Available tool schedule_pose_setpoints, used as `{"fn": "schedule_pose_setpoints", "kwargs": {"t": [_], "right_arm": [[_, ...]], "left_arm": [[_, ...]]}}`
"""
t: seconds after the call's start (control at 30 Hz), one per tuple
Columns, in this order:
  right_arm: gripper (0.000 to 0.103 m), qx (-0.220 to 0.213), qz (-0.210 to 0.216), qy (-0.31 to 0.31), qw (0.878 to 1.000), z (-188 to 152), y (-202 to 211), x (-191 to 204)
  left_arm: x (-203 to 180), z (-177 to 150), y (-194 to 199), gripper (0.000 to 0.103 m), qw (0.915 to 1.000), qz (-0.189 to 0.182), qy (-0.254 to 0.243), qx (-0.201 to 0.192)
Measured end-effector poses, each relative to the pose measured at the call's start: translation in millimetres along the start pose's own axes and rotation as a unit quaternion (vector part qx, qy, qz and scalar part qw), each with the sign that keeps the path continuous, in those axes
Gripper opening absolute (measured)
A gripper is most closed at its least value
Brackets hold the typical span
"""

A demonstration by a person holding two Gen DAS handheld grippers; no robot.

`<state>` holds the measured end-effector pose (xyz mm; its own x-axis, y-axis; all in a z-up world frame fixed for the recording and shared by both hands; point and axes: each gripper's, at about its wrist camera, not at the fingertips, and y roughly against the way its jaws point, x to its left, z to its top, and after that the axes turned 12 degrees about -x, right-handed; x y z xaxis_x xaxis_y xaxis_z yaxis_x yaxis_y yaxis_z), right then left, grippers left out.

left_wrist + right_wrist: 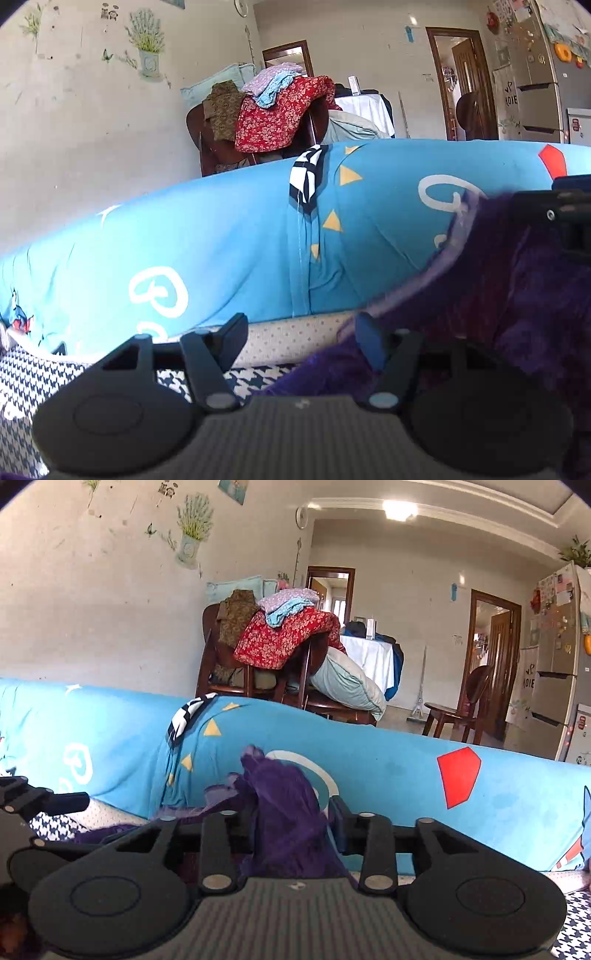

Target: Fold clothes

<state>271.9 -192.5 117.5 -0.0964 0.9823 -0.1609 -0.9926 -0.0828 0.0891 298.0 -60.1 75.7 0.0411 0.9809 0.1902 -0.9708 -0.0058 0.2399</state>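
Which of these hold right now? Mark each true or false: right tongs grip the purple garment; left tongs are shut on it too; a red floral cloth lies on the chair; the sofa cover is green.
1. The right tongs grip the fuzzy purple garment. True.
2. The left tongs are shut on it too. False: they stand open, empty.
3. A red floral cloth is draped over the dark wooden chair. True.
4. The sofa cover is green. False: the printed fabric cover is light blue.

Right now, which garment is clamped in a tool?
The purple garment, pinched in the right tool; the red floral one and others lie piled on the chair.
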Motion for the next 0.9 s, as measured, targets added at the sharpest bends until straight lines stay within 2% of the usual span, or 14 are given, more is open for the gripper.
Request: {"fn": "schedule_pose_setpoints", "kwargs": {"t": [0.03, 0.1, 0.17, 0.27, 0.47, 0.7, 0.9], "right_arm": [[0.043, 0.000, 0.002, 0.010, 1.000, -2, 1, -1], [0.044, 0.008, 0.003, 0.009, 1.000, -2, 3, -7], [0.044, 0.012, 0.006, -0.016, 1.000, 0, 7, -16], [0.044, 0.022, 0.013, -0.042, 0.999, 1, 17, -28], [0.045, 0.065, -0.007, -0.082, 0.994, -6, 37, -55], [0.045, 0.128, -0.026, -0.055, 0.990, -21, 75, -68], [0.045, 0.157, -0.030, -0.010, 0.987, -31, 122, -73]], "left_arm": [[-1, 1, 2, 0.084, 1.0000, -0.001, -0.003, -0.004], [0, 5, 10, 0.088, 0.9999, -0.004, -0.007, -0.014], [3, 10, 17, 0.097, 0.9999, -0.005, -0.004, -0.016], [8, 15, 32, 0.098, 0.9999, -0.010, 0.004, -0.011], [13, 9, 65, 0.100, 0.9993, -0.034, 0.004, 0.018], [10, -21, 126, 0.101, 0.9966, -0.062, -0.022, 0.049], [13, -38, 177, 0.103, 0.9964, -0.064, -0.041, 0.039]]}}
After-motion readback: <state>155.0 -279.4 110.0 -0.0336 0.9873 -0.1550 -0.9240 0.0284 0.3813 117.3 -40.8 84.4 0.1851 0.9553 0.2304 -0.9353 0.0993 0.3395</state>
